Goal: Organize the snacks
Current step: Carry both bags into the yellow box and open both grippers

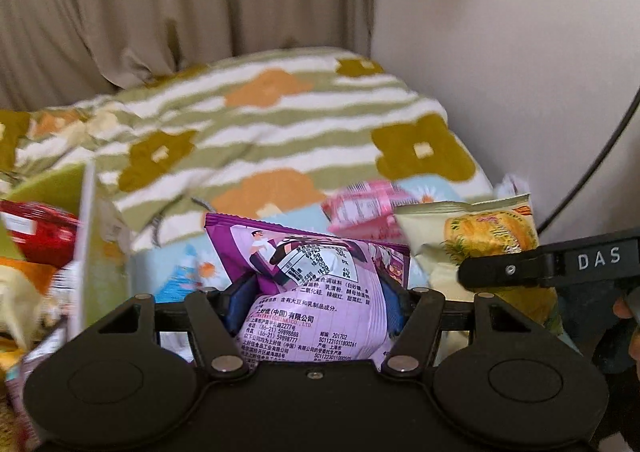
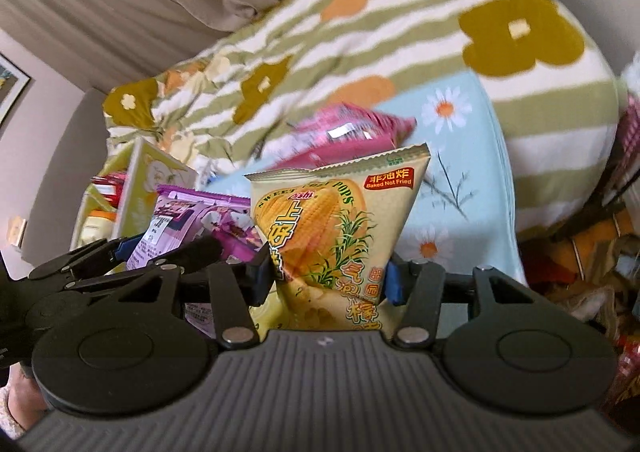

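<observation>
My left gripper [image 1: 316,306] is shut on a purple snack bag [image 1: 316,272], held above the bed with its printed back facing the camera. My right gripper [image 2: 328,278] is shut on a yellow corn-pops bag [image 2: 332,220], held upright. The two bags hang side by side: the corn bag shows at the right of the left wrist view [image 1: 480,236], and the purple bag shows at the left of the right wrist view [image 2: 192,220]. A pink snack bag [image 2: 344,132] lies on the bed behind them.
A green-and-white box [image 1: 86,248] holding a red packet [image 1: 36,232] and other snacks stands at the left. A striped flower quilt [image 1: 280,120] is bunched on the light-blue sheet [image 2: 460,180]. Curtain and wall are behind. More packets are piled at the far right [image 2: 592,252].
</observation>
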Action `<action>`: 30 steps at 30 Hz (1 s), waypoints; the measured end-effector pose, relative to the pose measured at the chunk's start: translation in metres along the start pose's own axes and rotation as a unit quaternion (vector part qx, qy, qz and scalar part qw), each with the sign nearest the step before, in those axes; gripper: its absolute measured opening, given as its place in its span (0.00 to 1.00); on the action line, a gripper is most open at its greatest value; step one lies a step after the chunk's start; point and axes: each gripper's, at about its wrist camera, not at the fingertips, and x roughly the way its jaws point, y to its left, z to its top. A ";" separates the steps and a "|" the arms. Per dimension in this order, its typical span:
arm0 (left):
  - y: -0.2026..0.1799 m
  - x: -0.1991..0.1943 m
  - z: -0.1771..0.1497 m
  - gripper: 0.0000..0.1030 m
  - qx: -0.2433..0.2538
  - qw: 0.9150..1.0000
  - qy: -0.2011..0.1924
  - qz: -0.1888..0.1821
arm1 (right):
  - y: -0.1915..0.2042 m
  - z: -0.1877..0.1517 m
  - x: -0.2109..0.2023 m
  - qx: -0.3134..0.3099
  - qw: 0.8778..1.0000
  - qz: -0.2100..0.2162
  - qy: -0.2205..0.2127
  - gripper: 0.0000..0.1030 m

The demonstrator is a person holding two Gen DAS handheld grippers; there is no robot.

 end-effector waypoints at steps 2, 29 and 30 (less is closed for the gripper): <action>0.006 -0.018 0.001 0.65 -0.012 1.000 -0.019 0.013 | 0.009 0.005 -0.011 -0.014 1.000 0.006 -0.011 0.66; 0.264 -0.153 -0.012 0.65 -0.168 0.971 -0.106 0.131 | 0.276 0.003 0.058 -0.147 0.980 0.134 -0.013 0.66; 0.272 -0.149 -0.009 0.65 -0.167 0.973 -0.103 0.124 | 0.282 0.002 0.062 -0.144 0.981 0.131 -0.013 0.66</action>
